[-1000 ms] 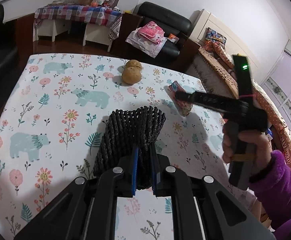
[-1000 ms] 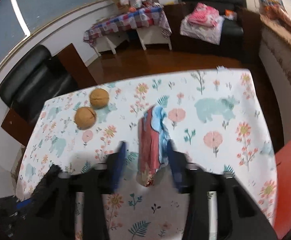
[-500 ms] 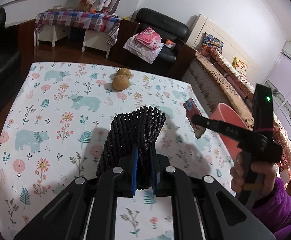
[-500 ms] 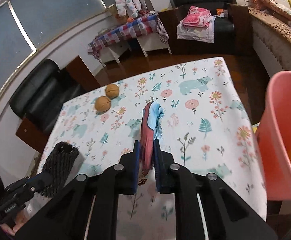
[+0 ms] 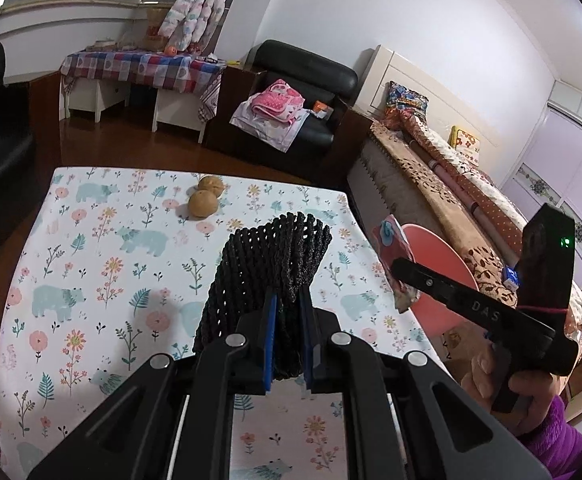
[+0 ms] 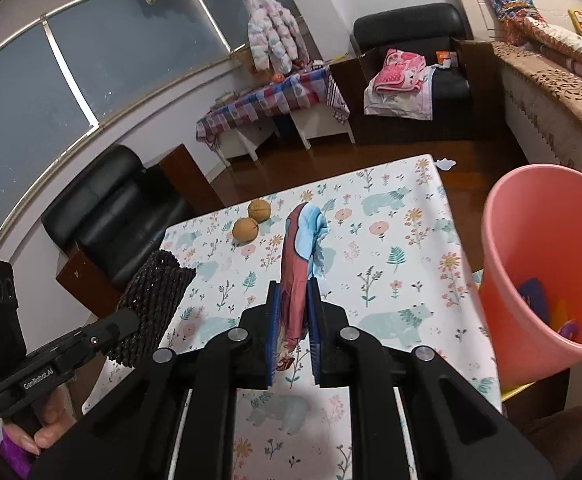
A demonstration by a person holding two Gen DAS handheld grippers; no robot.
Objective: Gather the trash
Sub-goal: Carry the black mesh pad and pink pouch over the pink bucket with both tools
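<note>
My left gripper (image 5: 289, 312) is shut on a black foam net sleeve (image 5: 267, 264) and holds it above the floral table (image 5: 91, 272). The sleeve also shows at the left of the right wrist view (image 6: 151, 304). My right gripper (image 6: 294, 300) is shut on a red and blue snack wrapper (image 6: 299, 248), raised over the table's right part. In the left wrist view the wrapper (image 5: 395, 252) hangs beside the pink bin (image 5: 439, 276). The pink bin (image 6: 543, 272) stands off the table's right edge, with some coloured scraps inside.
Two brown walnuts (image 5: 207, 198) lie on the far part of the table; they also show in the right wrist view (image 6: 251, 220). A black armchair (image 6: 107, 216) stands left of the table, a bed (image 5: 451, 184) to the right.
My right gripper closed on the wrapper, lifted it off the table and carried it right toward the pink bin. My left gripper kept the net sleeve and rose slightly.
</note>
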